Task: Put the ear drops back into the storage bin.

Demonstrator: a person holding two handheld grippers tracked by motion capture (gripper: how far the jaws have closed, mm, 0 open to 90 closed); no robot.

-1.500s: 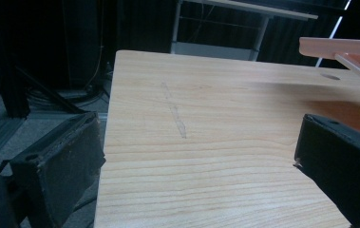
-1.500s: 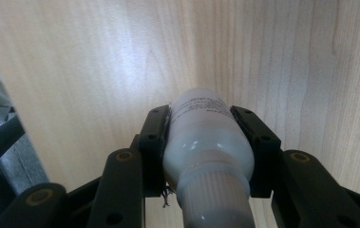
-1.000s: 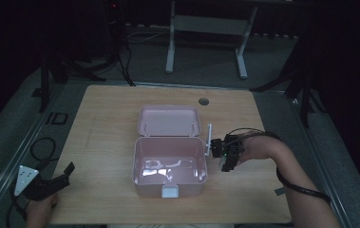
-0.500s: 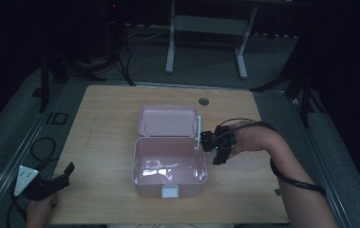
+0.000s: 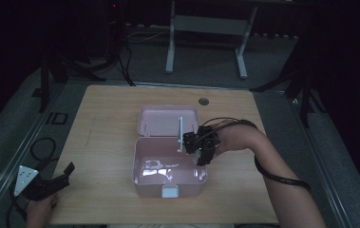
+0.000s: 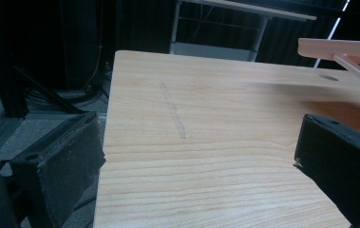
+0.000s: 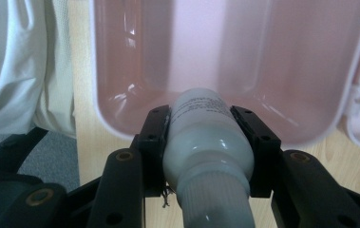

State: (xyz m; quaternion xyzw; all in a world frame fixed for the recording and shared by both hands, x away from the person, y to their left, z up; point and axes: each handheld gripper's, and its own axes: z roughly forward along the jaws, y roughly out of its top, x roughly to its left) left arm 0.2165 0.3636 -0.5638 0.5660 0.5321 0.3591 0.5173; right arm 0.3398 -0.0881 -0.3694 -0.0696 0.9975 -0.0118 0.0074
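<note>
Clearly the small white plastic bottle [image 7: 206, 137] with a printed label sits clamped between the two black jaws of the right gripper [image 7: 206, 142], its ribbed cap end toward the camera in the right gripper view and its base pointing into the open pink plastic box [image 7: 120, 123]. From the high view the bottle [image 5: 180, 134] shows as a thin pale upright shape held over the back edge of the box's tray [image 5: 142, 183], at the hinge line where the flat lid [image 5: 161, 121] lies opened back on the tabletop. The right gripper [image 5: 197, 145] hangs over the tray's back right corner, the person's forearm reaching in from the bottom right corner of the light wooden table [image 5: 101, 118]. Something pale and glossy glints on the tray floor, though the dim light makes it hard to say whether it is an object or only a reflection. The box stands near the middle of the tabletop, its white front latch [image 5: 170, 192] facing the front edge. Well apart, at the front left corner, the left gripper [image 5: 56, 178] rests with its jaws spread wide and nothing between them; in the left gripper view its black pads [image 6: 68, 161] frame bare wood [image 6: 206, 152], with the pink lid edge [image 6: 339, 47] at upper right.
</note>
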